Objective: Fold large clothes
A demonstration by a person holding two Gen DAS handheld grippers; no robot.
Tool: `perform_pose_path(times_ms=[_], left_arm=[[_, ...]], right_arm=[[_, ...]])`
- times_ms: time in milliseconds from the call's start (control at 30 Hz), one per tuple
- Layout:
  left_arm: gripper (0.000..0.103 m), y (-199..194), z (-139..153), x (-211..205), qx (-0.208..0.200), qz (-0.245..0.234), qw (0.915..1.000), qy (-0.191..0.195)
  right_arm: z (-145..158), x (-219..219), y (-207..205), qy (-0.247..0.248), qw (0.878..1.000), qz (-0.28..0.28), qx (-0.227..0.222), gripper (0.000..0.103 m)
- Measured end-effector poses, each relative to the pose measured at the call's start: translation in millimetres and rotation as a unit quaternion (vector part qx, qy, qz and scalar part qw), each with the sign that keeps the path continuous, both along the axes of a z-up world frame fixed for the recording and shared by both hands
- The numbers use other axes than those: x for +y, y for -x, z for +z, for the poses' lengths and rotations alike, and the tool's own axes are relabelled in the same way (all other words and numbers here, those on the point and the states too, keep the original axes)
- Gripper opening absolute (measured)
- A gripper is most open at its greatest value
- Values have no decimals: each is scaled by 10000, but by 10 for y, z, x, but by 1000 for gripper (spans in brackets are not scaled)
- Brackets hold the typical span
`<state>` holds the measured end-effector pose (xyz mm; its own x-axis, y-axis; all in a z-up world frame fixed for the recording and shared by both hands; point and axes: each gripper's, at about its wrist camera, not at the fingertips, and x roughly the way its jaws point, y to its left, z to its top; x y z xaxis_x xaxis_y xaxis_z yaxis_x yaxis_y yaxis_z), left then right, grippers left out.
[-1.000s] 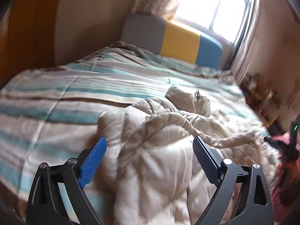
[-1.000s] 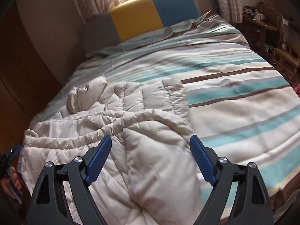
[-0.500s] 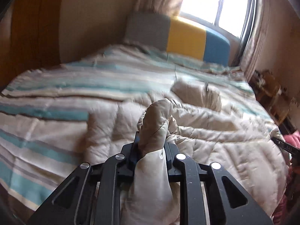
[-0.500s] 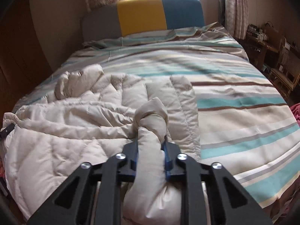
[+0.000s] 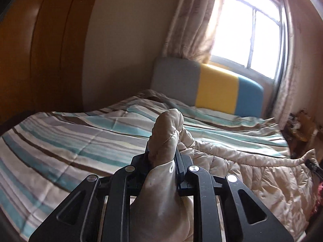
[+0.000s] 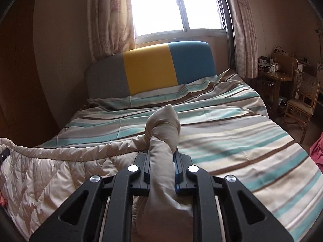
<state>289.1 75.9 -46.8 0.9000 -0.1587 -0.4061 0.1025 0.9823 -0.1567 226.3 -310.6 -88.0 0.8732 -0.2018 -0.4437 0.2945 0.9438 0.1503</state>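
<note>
Both grippers — left gripper, right gripper — pinch coat.

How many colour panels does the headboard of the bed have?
3. On the headboard, seen from the right wrist: a grey panel at the left, a yellow panel in the middle, a blue panel at the right.

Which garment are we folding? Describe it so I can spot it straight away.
Find the bed with the grey, yellow and blue headboard and striped cover. At its near end lies a beige quilted coat, plain and puffy, unlike the striped bedding.
</note>
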Motion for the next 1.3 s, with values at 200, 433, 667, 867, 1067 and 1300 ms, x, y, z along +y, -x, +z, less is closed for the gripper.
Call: perform_pose_path(times_ms=[200, 433, 667, 867, 1067, 1300], left_arm=[[19, -451, -320, -208, 281, 358, 9980, -433], [19, -751, -759, -307, 669, 607, 9937, -666], [19, -977, -1032, -414, 945, 614, 9893, -930], [24, -1120, -1282, -417, 1405, 566, 9842, -913], [28, -1226, -1411, -464, 1664, 572, 9788, -1049], [37, -1250, -1444, -489, 1765, 677, 9747, -1189]], right_arm=[[-388, -49, -564, 287, 9988, -42, 391, 18], [-820, -121, -873, 313, 9961, -81, 816, 23], [-1097, -204, -1119, 187, 9930, -73, 1161, 31], [-1274, -207, -1259, 178, 9886, -2, 1494, 38], [-1392, -194, -1339, 236, 9849, -8, 1714, 42], [-1451, -161, -1382, 336, 9823, -23, 1842, 46]])
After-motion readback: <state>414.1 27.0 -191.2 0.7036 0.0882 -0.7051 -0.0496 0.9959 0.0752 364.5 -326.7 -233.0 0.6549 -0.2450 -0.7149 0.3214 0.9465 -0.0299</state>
